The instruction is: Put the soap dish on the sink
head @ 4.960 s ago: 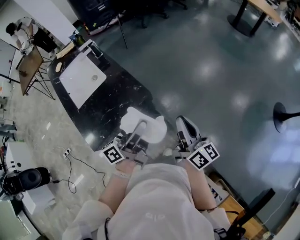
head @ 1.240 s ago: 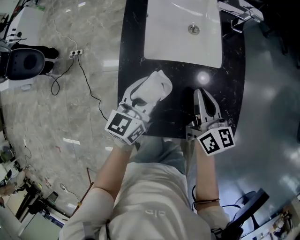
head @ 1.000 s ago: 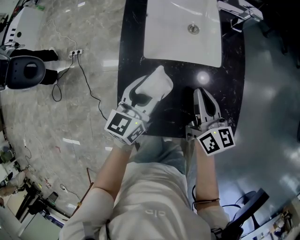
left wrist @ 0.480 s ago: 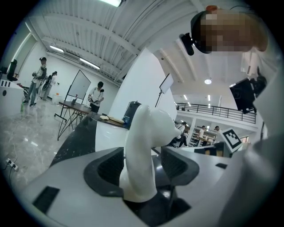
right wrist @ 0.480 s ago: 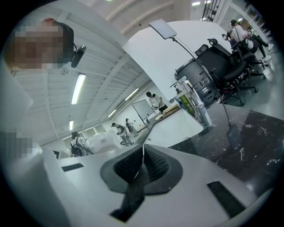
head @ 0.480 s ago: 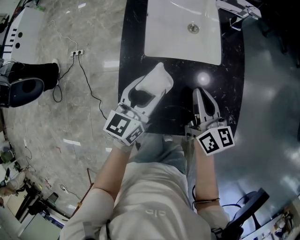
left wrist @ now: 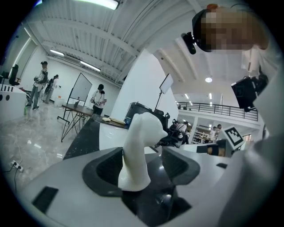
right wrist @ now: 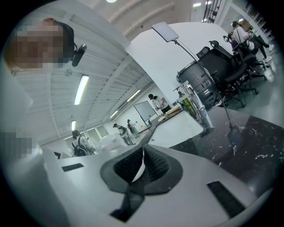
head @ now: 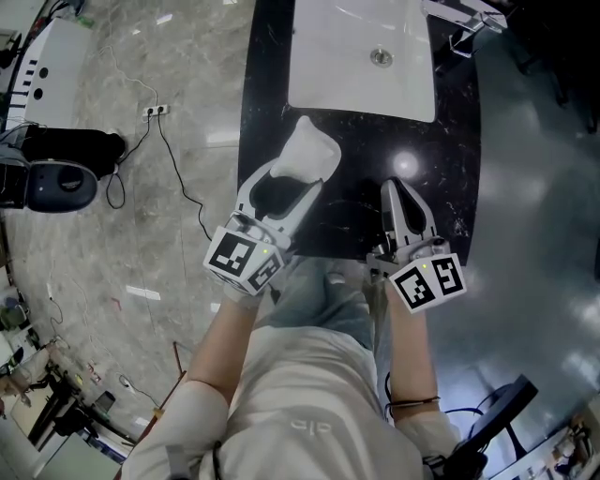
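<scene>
The white soap dish (head: 307, 152) stands on the black marble counter (head: 450, 169), just in front of the white sink (head: 328, 66). My left gripper (head: 286, 183) has the dish between its fingertips. In the left gripper view the dish (left wrist: 138, 146) rises upright between the jaws, close to the left pad (left wrist: 106, 170), with a gap on the right. The jaws are opening and do not press on the dish. My right gripper (head: 405, 192) hovers over the counter to the right, shut and empty; in the right gripper view its pads (right wrist: 157, 166) meet.
A chrome faucet (head: 464, 19) stands at the sink's far right and a drain (head: 381, 57) sits in the basin. Left of the counter is marble floor with a cable and socket strip (head: 155, 111) and a black device (head: 61, 178). People stand far off.
The left jaws have spread wider and let go of the soap dish, which stays on the counter. Both grippers have drawn back a little toward the person.
</scene>
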Demonstrator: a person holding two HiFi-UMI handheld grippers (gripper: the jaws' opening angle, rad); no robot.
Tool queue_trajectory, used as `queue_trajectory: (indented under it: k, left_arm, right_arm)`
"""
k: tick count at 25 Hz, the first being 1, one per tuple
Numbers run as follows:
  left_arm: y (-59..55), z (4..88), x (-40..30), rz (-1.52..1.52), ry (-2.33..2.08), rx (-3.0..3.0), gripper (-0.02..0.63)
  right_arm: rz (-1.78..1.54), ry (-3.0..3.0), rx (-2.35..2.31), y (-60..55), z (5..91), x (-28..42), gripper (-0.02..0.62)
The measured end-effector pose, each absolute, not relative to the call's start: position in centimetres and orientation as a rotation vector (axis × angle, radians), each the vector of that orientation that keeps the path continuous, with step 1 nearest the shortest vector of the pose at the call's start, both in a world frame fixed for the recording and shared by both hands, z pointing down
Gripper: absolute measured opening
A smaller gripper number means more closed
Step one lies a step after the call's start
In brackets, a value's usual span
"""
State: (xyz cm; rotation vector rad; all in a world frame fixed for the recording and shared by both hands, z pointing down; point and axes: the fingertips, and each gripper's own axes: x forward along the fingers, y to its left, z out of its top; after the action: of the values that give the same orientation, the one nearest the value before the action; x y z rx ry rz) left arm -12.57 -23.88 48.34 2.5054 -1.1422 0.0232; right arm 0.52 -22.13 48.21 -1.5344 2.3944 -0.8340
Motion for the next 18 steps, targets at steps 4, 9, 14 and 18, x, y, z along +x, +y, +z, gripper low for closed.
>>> queue_trajectory:
  k: [4, 9, 14, 18]
  left_arm:
    - [-22.6, 47.6, -13.1, 0.045, -1.17, 2.496, 0.264]
    - [-20.4, 46.5, -14.1, 0.008, -1.181, 2.51, 0.267]
    - [-18.0, 44.2, -14.5, -0.003, -1.18, 2.523, 0.267]
    - [-16.5, 42.1, -13.8, 0.009, -1.169, 2.542, 0.267]
  right_arm:
    - [-0.822, 2.396, -1.528, -20.7, 47.7, 0.4, 0.025]
    - [-0.799, 2.4, -1.524, -18.7, 46.4, 0.0, 0.025]
    - [-0.761, 2.391, -1.532, -16.4, 44.4, 0.1, 0.025]
    - [-0.713, 2.371, -1.55, -14.6, 42.6, 1.0, 0.025]
